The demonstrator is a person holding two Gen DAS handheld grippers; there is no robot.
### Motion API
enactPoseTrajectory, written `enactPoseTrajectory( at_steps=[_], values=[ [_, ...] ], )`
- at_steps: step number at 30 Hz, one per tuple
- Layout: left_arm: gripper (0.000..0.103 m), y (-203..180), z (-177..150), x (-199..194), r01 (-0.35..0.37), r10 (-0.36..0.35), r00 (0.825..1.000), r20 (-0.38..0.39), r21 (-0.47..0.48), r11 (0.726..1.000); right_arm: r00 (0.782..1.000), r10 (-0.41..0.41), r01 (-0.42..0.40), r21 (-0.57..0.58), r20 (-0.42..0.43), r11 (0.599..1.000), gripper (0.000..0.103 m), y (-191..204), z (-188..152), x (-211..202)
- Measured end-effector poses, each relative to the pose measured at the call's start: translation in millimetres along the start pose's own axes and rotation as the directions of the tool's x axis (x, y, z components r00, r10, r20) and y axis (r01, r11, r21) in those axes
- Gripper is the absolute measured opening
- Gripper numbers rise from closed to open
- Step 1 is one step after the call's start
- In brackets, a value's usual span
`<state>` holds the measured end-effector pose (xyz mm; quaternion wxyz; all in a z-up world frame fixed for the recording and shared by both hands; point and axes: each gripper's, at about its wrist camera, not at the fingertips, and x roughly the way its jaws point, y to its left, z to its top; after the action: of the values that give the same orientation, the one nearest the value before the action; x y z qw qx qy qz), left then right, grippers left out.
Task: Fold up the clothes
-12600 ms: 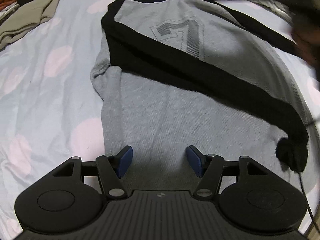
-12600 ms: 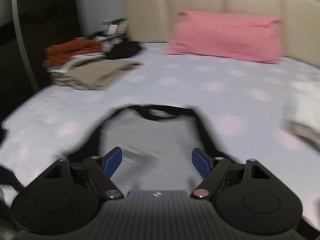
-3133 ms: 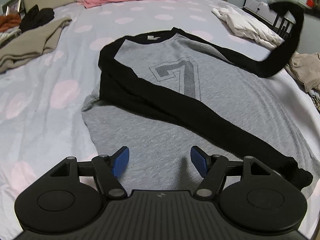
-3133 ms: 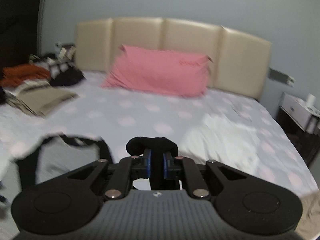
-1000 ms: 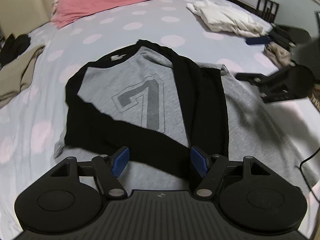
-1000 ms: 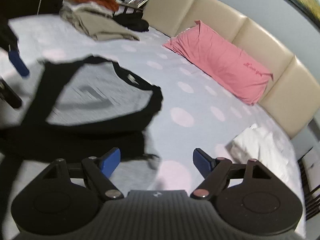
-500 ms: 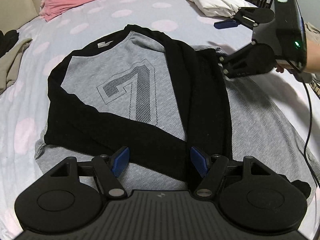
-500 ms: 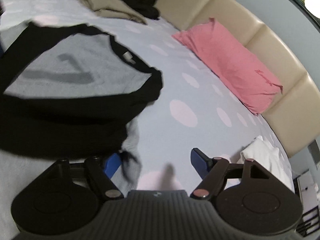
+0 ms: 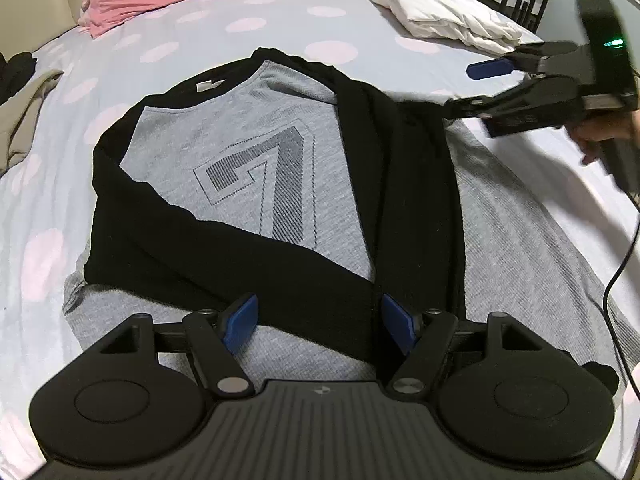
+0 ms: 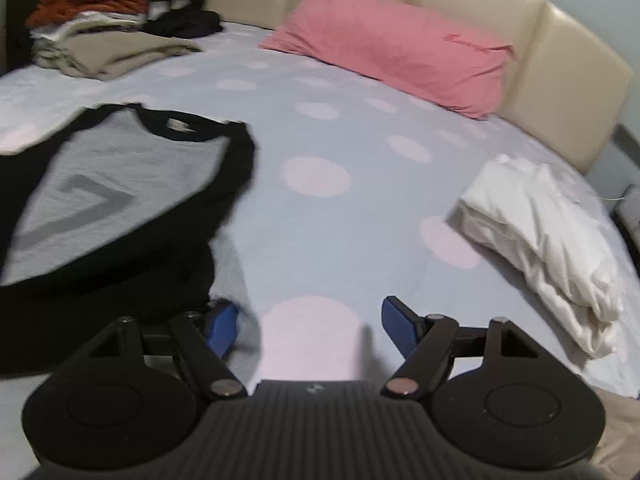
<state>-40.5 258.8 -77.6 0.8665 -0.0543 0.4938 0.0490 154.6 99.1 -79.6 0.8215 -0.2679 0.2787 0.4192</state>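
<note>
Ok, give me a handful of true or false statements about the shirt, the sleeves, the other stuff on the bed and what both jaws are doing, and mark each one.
1. The grey shirt with a 7 on it lies flat on the bed. True.
2. Both black sleeves are folded across the shirt's body. True.
3. The left gripper is shut on a sleeve. False: its jaws stand open, gripping nothing.
4. The pillow by the headboard is blue. False: it is pink.
5. The right gripper holds the white garment. False: its jaws are open at the shirt's edge, and the white garment lies apart on the bed.
</note>
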Motion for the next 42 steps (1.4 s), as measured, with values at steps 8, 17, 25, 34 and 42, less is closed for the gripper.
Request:
enactPoseTrajectory(
  at_steps=[8,17,25,34,42],
  values=[
    [0.067,12,-8,0,0.049,-0.049,0.999,0.004,-0.044,0.998,0.984,0.174,-0.174,0.009,-0.026,0.985,0.079,-17,53,-27],
    [0.067,17,-11,1,0.062,-0.062,0.998,0.012,-0.053,0.997,0.962,0.194,-0.214,-0.094,-0.19,0.972,0.052,17,89,59],
    [0.067,25,-11,5,0.069,-0.069,0.998,-0.011,-0.065,0.996,0.956,0.216,-0.258,-0.215,-0.197,0.942,0.029,58,88,78],
    [0.067,24,-11,4,0.059,-0.06,0.998,-0.013,-0.056,0.997,0.97,0.182,-0.234,-0.414,-0.161,0.88,0.018,99,88,63],
    [0.067,26,-10,4,0.06,-0.061,0.998,-0.017,-0.055,0.997,0.959,0.228,-0.277,-0.39,-0.169,0.878,0.046,108,90,53]
  ],
)
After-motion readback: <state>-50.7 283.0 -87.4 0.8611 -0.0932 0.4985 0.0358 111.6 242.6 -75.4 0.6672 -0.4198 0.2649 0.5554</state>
